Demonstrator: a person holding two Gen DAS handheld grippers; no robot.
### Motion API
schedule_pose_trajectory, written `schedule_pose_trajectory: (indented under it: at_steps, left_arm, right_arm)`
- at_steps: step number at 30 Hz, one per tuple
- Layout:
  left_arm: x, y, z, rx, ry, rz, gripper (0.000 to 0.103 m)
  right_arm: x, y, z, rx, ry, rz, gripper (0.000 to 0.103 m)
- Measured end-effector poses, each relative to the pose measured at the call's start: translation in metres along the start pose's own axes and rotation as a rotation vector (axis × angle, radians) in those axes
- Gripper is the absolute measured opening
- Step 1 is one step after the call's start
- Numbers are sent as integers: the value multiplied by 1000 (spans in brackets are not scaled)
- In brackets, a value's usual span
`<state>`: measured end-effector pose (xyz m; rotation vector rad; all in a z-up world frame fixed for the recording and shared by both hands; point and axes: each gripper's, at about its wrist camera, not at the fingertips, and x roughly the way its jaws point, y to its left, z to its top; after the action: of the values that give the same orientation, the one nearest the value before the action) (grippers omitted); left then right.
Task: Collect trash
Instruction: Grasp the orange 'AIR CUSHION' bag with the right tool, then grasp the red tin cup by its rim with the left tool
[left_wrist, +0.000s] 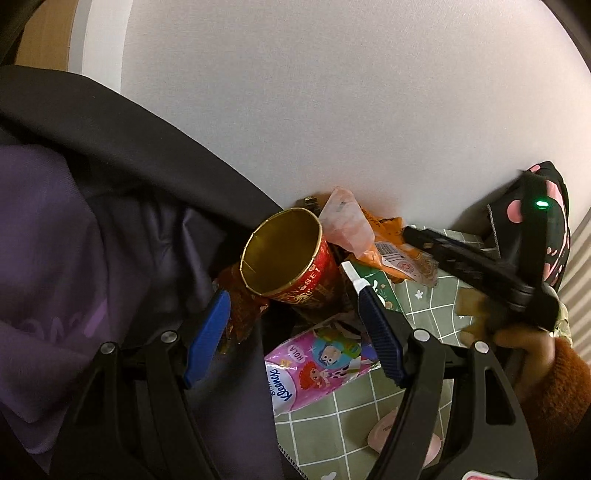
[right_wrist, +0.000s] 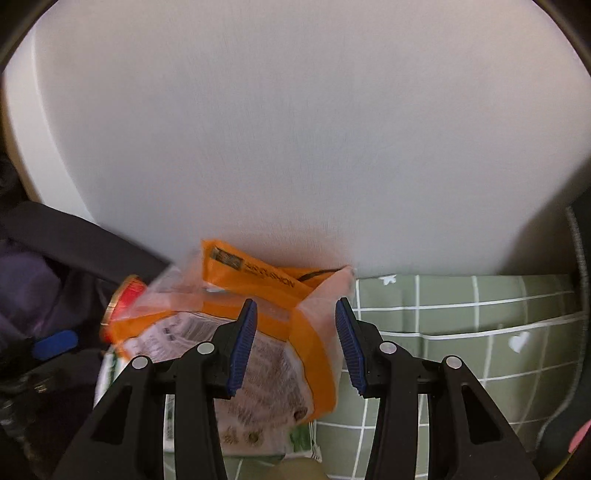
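A heap of trash lies on the green checked cloth (left_wrist: 436, 306) against the white wall. In it are a tilted red and gold paper cup (left_wrist: 295, 266), a pink tissue pack (left_wrist: 317, 369), a thin pinkish plastic bag (left_wrist: 343, 218) and an orange snack bag (right_wrist: 273, 332). My left gripper (left_wrist: 286, 284) stands open, its blue pads on either side of the cup, with no press showing. My right gripper (right_wrist: 295, 302) is open over the orange snack bag, which lies between and behind its fingers. The left wrist view shows that gripper (left_wrist: 417, 236) from the side, held by a hand in an orange sleeve.
Dark fabric and a purple cloth (left_wrist: 44, 240) fill the left side, close to the cup. A black bag with pink spots (left_wrist: 554, 206) sits at the far right. A pale pink round object (left_wrist: 384, 432) lies on the cloth near my left gripper's base. The wall closes off the back.
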<state>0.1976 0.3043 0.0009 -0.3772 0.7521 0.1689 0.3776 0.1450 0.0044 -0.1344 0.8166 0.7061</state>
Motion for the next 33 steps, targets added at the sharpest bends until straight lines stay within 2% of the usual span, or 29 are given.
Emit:
schedule_pose_trajectory:
  at_steps: [6,9,10,11,14,18,24,27,33]
  left_arm:
    - [3,-2,-1,11,11,-30,68]
    - [6,-3,-3,9,21,-45,68]
    - [8,-4,-3,11,24,-47,68]
    - [8,-5,-3,12,25,-52,68]
    - [9,-9,-3,16,22,-64,68]
    - [8,-18,-1,31,14,-76,68]
    - [15,-35,-10,14,29,-118,68]
    - [15,-34,-9,6,6,-93,68]
    - [22,-16,12,-46,-54,-24,66]
  right_arm:
    - [15,-11,-9,20,49,-57,42]
    - [15,-27,-15,78,78,-26,41]
    - [14,-32,-17,94,87,-1,28]
    - [12,-34,-18,95,91,3,25]
    - [-6,-36,-22,37,70,-23,17]
    - [-40,-39,-23,-6,17,-86,15]
    - [-96,-72,-37,0,-51,-226,15]
    - [-111,-89,-49,38,-50,-244,15]
    - [-128,-109,-79,100,-39,-262,15]
